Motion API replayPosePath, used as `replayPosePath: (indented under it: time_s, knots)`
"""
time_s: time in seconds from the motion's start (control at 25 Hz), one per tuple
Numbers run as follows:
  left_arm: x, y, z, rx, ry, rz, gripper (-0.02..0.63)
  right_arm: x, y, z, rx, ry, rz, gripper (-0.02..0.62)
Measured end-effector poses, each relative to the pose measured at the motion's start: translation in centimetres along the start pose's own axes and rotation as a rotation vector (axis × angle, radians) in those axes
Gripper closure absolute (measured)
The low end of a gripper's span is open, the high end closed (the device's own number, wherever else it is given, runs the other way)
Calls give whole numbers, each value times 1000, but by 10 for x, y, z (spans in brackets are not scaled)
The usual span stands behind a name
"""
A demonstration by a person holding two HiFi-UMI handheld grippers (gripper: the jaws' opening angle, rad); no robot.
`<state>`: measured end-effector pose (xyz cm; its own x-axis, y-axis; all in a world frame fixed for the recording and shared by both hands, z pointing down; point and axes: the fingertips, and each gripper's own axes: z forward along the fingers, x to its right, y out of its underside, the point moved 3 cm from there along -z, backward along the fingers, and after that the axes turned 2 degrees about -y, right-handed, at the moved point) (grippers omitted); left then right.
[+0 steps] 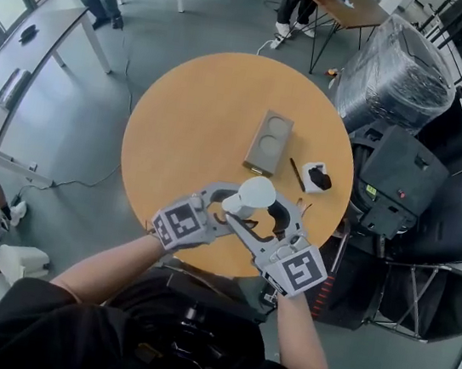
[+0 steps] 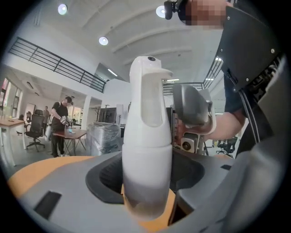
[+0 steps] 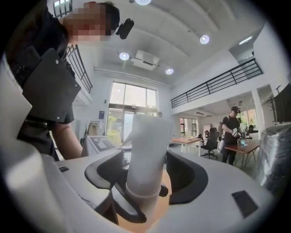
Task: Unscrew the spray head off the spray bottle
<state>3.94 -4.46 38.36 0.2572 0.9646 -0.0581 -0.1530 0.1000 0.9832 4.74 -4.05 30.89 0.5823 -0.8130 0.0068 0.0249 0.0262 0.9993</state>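
Note:
A white spray bottle (image 1: 252,196) stands upright near the front edge of the round wooden table (image 1: 189,121), between both grippers. My left gripper (image 1: 229,207) comes in from the left. In the left gripper view its pads sit against the bottle's lower body (image 2: 148,154), and the spray head (image 2: 148,86) rises above. My right gripper (image 1: 266,216) comes in from the right. In the right gripper view its jaws stand round the bottle's upper part (image 3: 145,150), with table showing between the bottle and the right-hand pad. The jaws are open.
A grey block with two round hollows (image 1: 269,140) lies at the table's middle. A dark stick (image 1: 296,174) and a small white and black item (image 1: 315,176) lie to its right. Black cases (image 1: 403,184) stand off the table's right side.

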Motion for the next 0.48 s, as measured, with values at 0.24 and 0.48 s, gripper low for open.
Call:
replayPosePath:
  time_s: [0.24,0.48]
  knots:
    - [-7,-1,3,-8,-152,23,301,7,6,8,-24,144,0,322]
    - [-4,-4,-3,-8,-152,52,301,0,1,8,3,118,30,347]
